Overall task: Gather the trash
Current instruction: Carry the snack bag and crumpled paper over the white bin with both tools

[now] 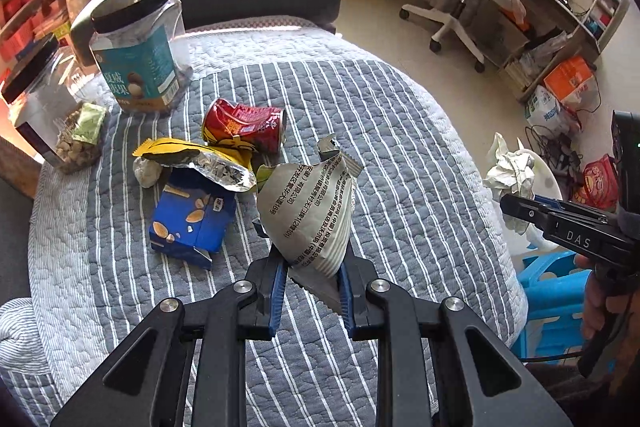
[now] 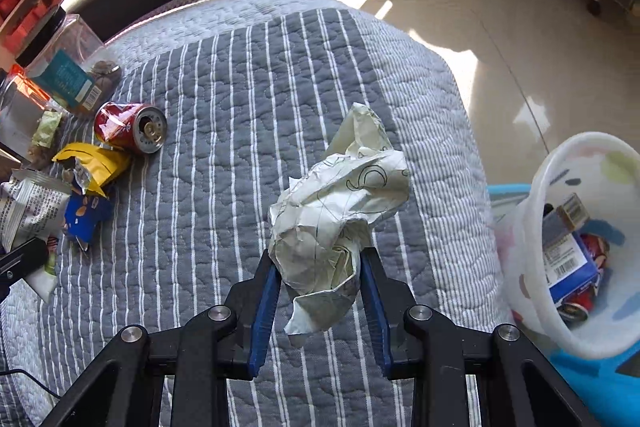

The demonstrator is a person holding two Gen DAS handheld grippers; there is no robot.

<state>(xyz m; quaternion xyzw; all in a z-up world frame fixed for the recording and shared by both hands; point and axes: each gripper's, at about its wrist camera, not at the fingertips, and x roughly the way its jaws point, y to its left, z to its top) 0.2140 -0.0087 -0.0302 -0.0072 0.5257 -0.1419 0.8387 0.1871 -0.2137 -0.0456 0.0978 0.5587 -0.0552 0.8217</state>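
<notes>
While jars (image 1: pixel 136 47) stand at the quilt's (image 1: pixel 400 131) far left, a crushed can (image 1: pixel 244 125), yellow bag (image 1: pixel 192 157) and blue box (image 1: pixel 192 223) lie beside them. Next, the left gripper (image 1: pixel 312 279) pinches a grey wrapper (image 1: pixel 308 215) above the quilt. Further right, the right gripper (image 2: pixel 320 291) clamps crumpled paper (image 2: pixel 340 211) beside the white bin (image 2: pixel 532 227), which holds boxes and cans.

trash basket (image 2: pixel 540 227) cut by frame edge, contents partly hidden
</notes>
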